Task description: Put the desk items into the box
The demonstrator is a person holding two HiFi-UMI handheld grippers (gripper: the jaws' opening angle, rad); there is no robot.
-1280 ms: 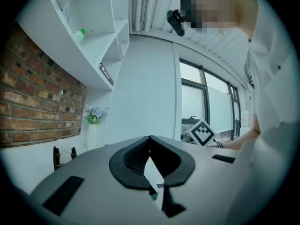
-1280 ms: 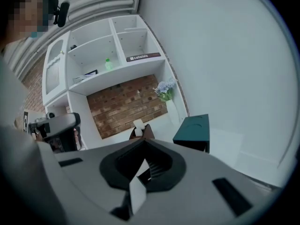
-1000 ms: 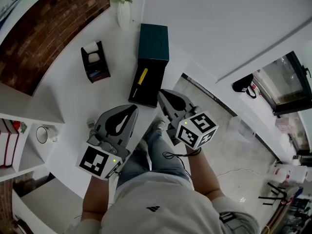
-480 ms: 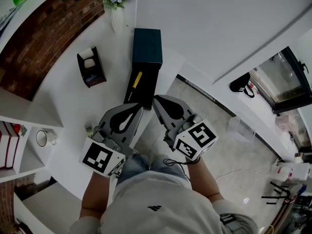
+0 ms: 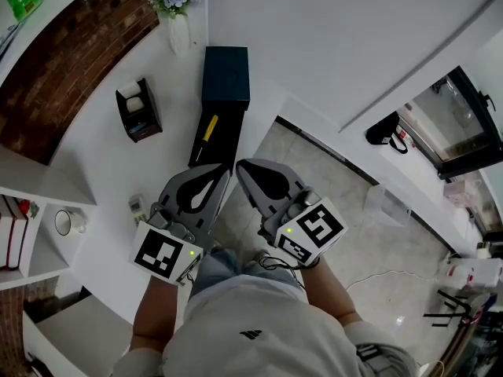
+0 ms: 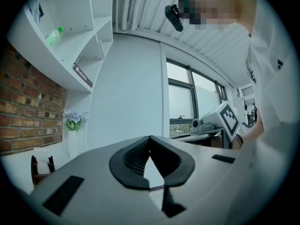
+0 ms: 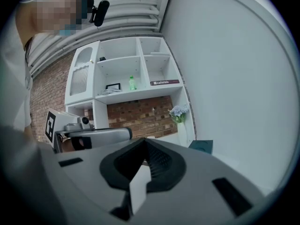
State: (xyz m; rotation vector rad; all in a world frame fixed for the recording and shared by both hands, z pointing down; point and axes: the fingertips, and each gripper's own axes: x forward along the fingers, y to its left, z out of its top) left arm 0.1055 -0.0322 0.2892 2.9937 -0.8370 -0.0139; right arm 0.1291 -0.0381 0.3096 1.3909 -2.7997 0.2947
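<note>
The dark teal box (image 5: 226, 75) lies open on the white desk (image 5: 110, 171). Its black tray (image 5: 224, 144) holds a yellow pen-like item (image 5: 211, 127). My left gripper (image 5: 223, 173) and right gripper (image 5: 241, 166) hover side by side just in front of the tray's near end, over the desk edge. Both point level, are shut and hold nothing. In the left gripper view the fingertips (image 6: 150, 138) meet, with nothing between them. The right gripper view shows shut jaws and the teal box (image 7: 202, 146) beyond them.
A black organizer (image 5: 137, 109) with white rolls stands left of the box. A white vase of flowers (image 5: 178, 10) stands behind it by the brick wall (image 5: 63, 61). A mug (image 5: 67, 222) sits on a shelf at the left. A small item (image 5: 137, 206) lies beside my left gripper.
Both grippers have risen slightly and their tips have drawn closer together. The desk items now sit further left in the head view. Both stay shut and empty.
</note>
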